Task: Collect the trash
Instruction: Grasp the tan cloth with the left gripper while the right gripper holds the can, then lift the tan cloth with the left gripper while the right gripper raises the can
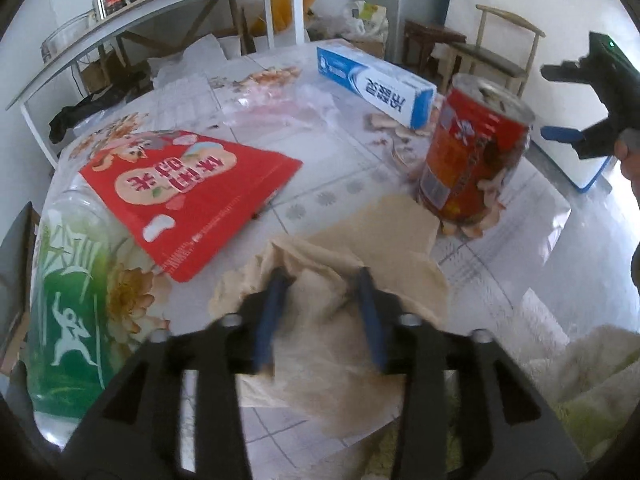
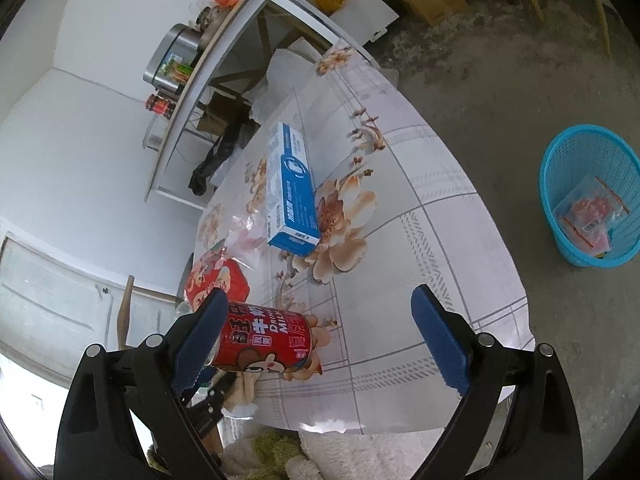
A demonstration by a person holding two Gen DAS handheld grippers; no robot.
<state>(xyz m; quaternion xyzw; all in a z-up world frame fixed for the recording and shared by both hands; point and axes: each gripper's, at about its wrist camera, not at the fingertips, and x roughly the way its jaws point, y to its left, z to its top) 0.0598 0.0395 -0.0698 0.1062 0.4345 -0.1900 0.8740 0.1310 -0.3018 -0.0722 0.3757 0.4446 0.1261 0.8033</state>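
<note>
- Hovering low over the table (image 1: 344,168), the left gripper (image 1: 322,280) has its jaws part-spread, and the crumpled brown paper (image 1: 360,248) lies bunched between the two blue fingers (image 1: 272,312); they straddle the wad, but whether the pads press on it I cannot tell through the blur.
- That paper sits at the near table edge, directly ahead of and under this claw, its loose flap running away toward the red can (image 1: 476,148).
- Over on the other side, the right gripper (image 2: 320,320) hangs spread wide and empty; the can stands just beside its left finger, untouched.
- Nearer hand for the paper: the left, clearly.
- Destination looks like the blue basket (image 2: 576,148) on the floor, well apart from the table, on the right gripper's side.
</note>
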